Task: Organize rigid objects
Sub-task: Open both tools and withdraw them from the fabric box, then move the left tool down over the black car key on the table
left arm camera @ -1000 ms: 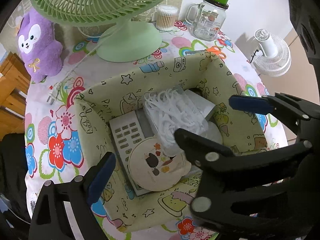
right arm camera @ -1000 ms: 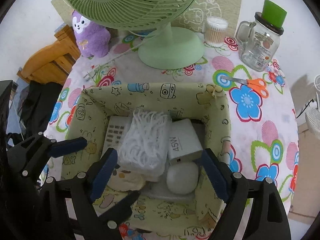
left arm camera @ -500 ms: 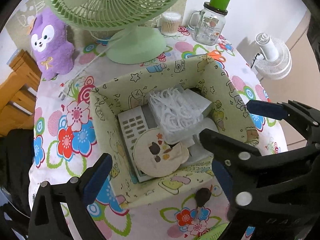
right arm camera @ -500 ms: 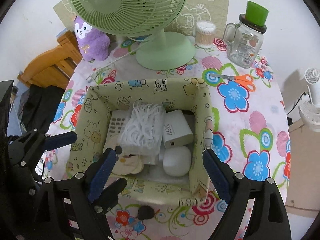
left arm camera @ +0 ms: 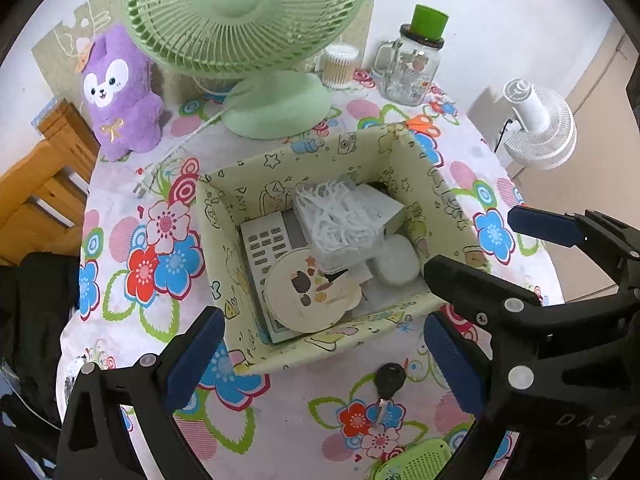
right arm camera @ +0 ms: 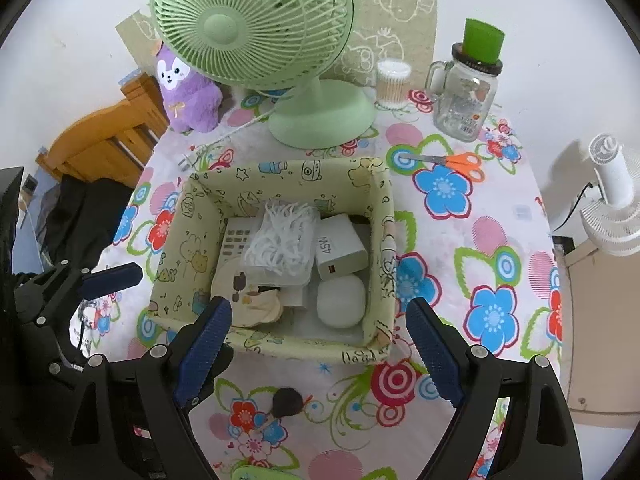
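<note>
A cream cartoon-print fabric box stands mid-table. It holds a grey keypad device, a bag of white floss picks, a white 45W charger, a white oval case and a round animal-print disc. A black-headed key lies on the cloth in front of the box. My left gripper and right gripper hang open above the box's near wall, side by side, nothing between their fingers.
Behind the box stand a green desk fan, a purple plush, a cotton-swab tub and a glass jar with a green lid. Orange scissors lie to the right. A white fan and wooden chair flank the table.
Both grippers have drawn back and upward from inside the box. The box looks smaller, and the key and the cloth in front of it have come into view.
</note>
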Available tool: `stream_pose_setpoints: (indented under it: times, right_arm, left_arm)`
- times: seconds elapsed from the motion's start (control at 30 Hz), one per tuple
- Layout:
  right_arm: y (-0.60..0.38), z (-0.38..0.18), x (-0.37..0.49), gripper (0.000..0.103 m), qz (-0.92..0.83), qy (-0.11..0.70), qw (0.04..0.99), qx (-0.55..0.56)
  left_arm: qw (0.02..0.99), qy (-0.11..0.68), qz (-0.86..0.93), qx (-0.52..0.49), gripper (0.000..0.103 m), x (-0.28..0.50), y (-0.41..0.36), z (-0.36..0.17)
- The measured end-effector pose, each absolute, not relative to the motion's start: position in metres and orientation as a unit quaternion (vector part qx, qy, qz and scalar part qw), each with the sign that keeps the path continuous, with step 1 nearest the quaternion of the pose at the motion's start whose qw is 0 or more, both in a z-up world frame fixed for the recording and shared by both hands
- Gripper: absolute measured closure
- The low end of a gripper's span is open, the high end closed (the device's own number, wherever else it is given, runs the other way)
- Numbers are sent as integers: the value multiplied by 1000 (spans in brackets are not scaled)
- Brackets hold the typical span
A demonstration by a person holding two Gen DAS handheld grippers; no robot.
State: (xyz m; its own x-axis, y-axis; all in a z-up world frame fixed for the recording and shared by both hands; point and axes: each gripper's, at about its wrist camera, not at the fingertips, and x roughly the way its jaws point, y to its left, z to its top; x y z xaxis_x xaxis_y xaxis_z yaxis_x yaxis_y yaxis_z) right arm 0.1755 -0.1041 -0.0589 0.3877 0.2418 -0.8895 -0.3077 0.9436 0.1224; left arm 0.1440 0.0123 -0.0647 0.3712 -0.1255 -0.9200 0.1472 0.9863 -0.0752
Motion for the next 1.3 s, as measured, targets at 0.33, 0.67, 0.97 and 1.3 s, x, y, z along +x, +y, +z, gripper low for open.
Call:
stream_pose_setpoints:
  times: [0.33,0.67,0.97,1.3]
  right_arm:
    - [-116,-46,158,12,167,515,840,-37]
    - [-127,-43,141,12,180,512,839,-44]
    - [-130,-38,126,12,192,500,843,-56]
    - [-127,-34,109,12,177,495,849,-56]
  left_arm:
    - [836,543,-78,5,2,128,2,-55]
    - [841,538,-59,-10,2,107,-7,-51]
    - [848,528,-49,-15,2,91,-13,-48]
    - [851,520,-72,-6,2,81,-10,-47]
